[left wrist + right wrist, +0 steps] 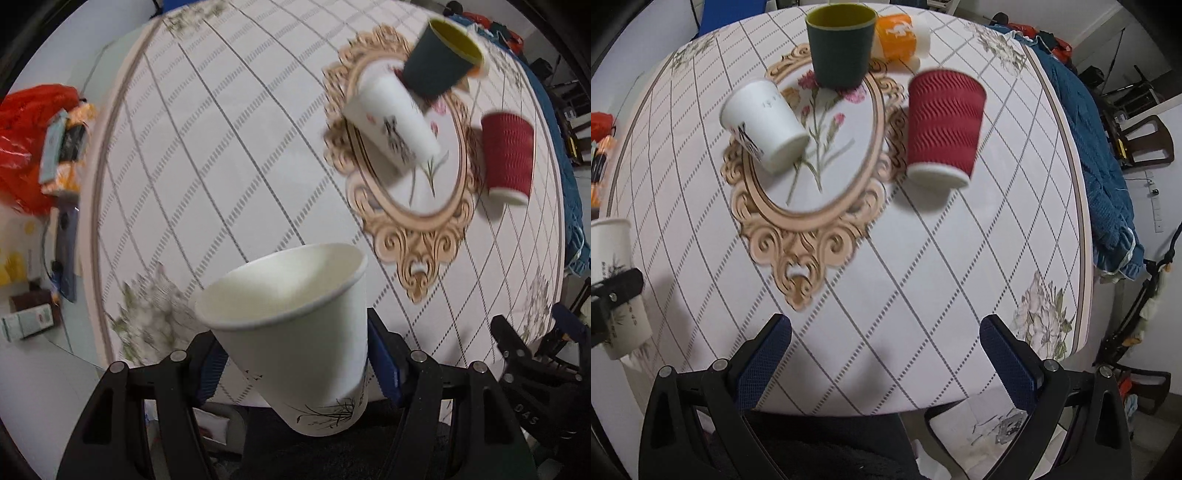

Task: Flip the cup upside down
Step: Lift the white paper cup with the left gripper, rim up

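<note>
left claw gripping white cup, right claw open

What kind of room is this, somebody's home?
Probably a lived-in home, likely a dining area: a round table under a flowered tablecloth, paper cups such as the red cup, a wooden chair and a blue quilt beside it.

white paper cup (grass print) tilted, mouth up, above table edge.

Soft, even indoor light, no harsh glare — short dark shadows pool under the red cup and the green cup. Motion blur smears the tablecloth pattern (worst in the left wrist view). Fisheye bending bows the edges, corners black.
</note>
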The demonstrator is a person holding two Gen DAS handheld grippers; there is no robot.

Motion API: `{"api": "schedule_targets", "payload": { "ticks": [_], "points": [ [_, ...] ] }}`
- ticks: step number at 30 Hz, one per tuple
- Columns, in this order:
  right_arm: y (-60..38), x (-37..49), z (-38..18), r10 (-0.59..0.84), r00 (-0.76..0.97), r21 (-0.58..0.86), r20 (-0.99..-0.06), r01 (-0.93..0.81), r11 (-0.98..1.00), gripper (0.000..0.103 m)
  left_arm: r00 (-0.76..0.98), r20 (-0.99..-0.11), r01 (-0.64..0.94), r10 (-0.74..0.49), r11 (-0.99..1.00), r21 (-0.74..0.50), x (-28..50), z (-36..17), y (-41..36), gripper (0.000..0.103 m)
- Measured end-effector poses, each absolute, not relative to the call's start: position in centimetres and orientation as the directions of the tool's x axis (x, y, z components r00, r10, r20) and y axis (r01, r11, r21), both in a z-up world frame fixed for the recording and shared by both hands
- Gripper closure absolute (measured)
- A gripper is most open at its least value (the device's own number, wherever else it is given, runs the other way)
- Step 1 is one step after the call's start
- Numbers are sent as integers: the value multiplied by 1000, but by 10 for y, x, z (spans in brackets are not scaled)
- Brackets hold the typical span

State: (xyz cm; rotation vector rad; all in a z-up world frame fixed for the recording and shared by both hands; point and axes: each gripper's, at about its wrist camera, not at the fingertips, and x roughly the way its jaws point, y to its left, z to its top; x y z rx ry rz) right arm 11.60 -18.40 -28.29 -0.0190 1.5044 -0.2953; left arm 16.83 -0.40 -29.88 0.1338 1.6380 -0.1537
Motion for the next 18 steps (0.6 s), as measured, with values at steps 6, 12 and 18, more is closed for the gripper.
{"api": "schedule_targets", "payload": {
  "ticks": [6,12,18],
  "points": [
    [-203,97,-303,-214,18,-209,-977,143,967,0,-116,-993,211,15,978,-9,152,-336,-25,37],
    [-220,86,-322,-225,-19,-226,-974,135,965,0,-163,-986,256,31,967,-12,155,-366,-38,37],
    [-230,85,-333,-231,-40,-234,-972,152,960,0,-169,-984,304,60,953,6,160,-383,-49,37]
  ]
}}
